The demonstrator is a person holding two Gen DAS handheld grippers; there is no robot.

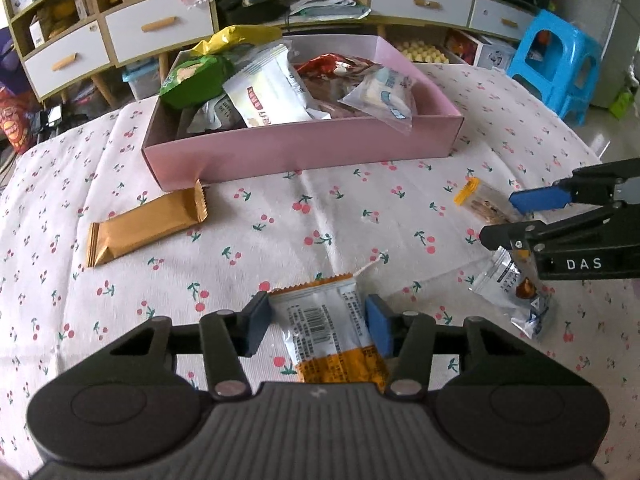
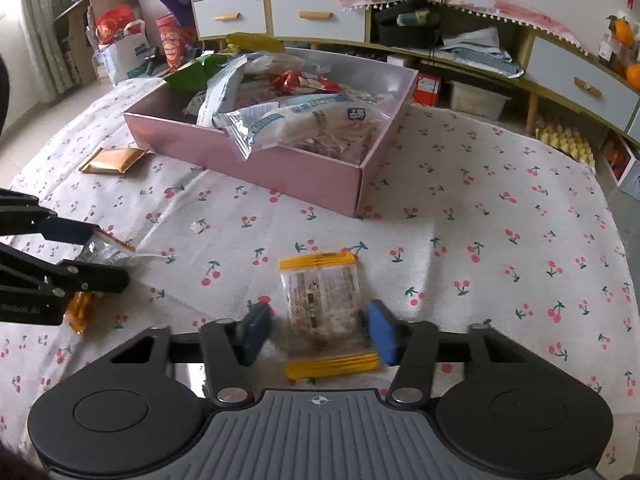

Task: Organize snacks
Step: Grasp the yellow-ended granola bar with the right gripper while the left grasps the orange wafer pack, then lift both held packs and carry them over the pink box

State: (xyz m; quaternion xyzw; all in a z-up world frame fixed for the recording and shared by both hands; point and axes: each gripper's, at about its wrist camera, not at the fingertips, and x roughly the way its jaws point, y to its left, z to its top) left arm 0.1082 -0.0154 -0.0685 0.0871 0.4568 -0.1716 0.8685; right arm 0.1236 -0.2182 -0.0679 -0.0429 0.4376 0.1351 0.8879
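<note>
Looking at the left gripper (image 1: pixel 318 322), there's a white-and-orange snack packet (image 1: pixel 328 332) lying flat on the cherry-print tablecloth (image 1: pixel 280 216) right between its two blue pads (image 1: pixel 378 326); both pads sit against the packet's edges, but I honestly can't tell if it's actually clamped or just bracketed. The right gripper (image 2: pixel 318 330) has its fingers spread apart around a clear packet with yellow crimped ends (image 2: pixel 324 308), with a visible gap on the left side, so that one's open and not squeezing anything. Counting loose stuff on the cloth: four packets total. The two at the grippers, plus a gold foil bar (image 1: pixel 146 226) with zigzag-cut ends lying just in front of the pink box (image 1: pixel 304 156), touching or nearly touching its front wall, plus a clear crinkly wrapper with a dark brown treat inside (image 1: pixel 520 292) sitting under the right gripper's arm as seen from the left camera. The box is a shallow rectangular cardboard tray with a matte pink finish, and it's heaped: a green bag (image 1: pixel 196 80), a yellow one (image 1: pixel 236 38), a red foil pack (image 1: pixel 340 64), a big white pouch (image 1: pixel 272 96) and a clear bag with white-and-blue contents (image 1: pixel 386 96) that hangs over the front rim. The cloth itself is soft and wrinkled, white with little red cherries. Behind it all there's a wooden cabinet with white drawers (image 1: pixel 160 26) and a blue plastic stool (image 1: pixel 560 64).
</note>
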